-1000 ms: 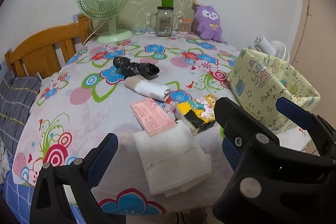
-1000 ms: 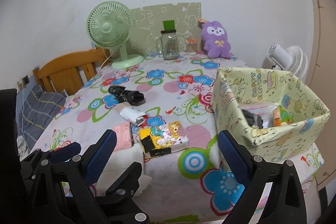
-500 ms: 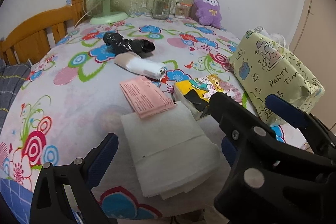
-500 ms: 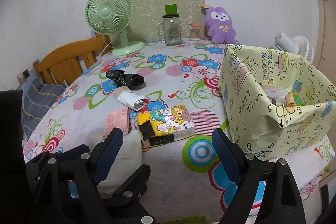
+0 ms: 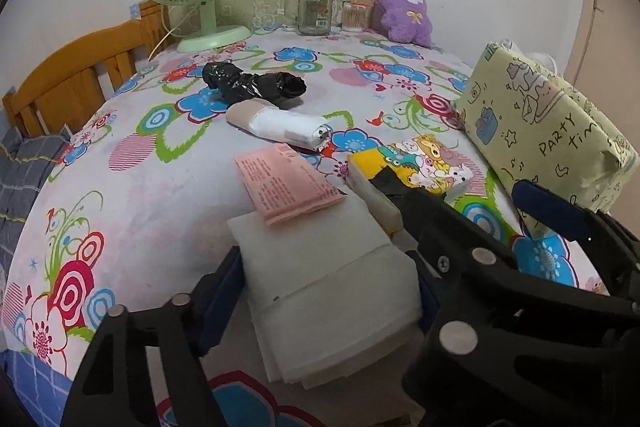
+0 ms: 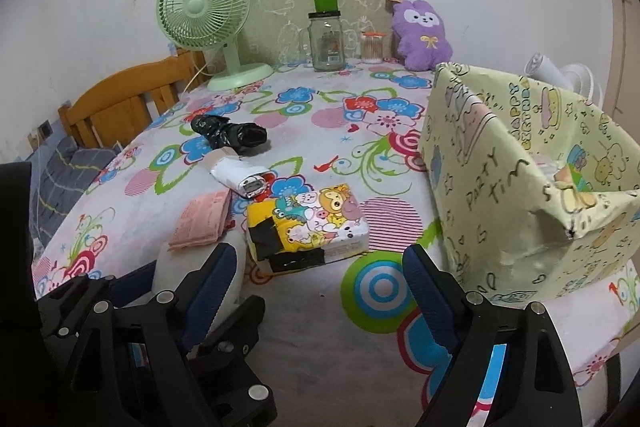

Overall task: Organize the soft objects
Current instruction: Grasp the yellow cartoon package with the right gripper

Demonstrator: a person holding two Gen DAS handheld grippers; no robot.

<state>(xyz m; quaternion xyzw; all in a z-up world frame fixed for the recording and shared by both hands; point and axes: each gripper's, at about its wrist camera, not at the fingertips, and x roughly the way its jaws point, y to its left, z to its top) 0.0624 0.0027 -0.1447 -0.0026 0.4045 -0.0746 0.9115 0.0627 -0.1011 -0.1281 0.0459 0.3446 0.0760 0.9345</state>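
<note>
A stack of white folded cloths [image 5: 324, 275] lies at the table's near edge. My left gripper [image 5: 324, 291] is closed around its sides, pads touching the stack; it also shows in the right wrist view [image 6: 192, 283]. A pink packet [image 5: 286, 183] lies partly on the stack. Beyond it are a white roll [image 5: 276, 123], a black plastic bundle [image 5: 252, 85] and a cartoon tissue pack [image 6: 306, 223]. My right gripper [image 6: 320, 291] is open and empty, just in front of the tissue pack. The yellow-green paper box [image 6: 520, 183] stands at the right.
A green fan [image 6: 206, 23], a glass jar [image 6: 326, 41], a small cotton-swab jar [image 6: 372, 47] and a purple plush [image 6: 420, 35] stand along the back wall. A wooden headboard [image 5: 76, 79] is at the left. A white fan [image 6: 560, 77] sits behind the box.
My left gripper has moved forward and down and closed around the white cloth stack. My right gripper has moved closer to the tissue pack and stays open.
</note>
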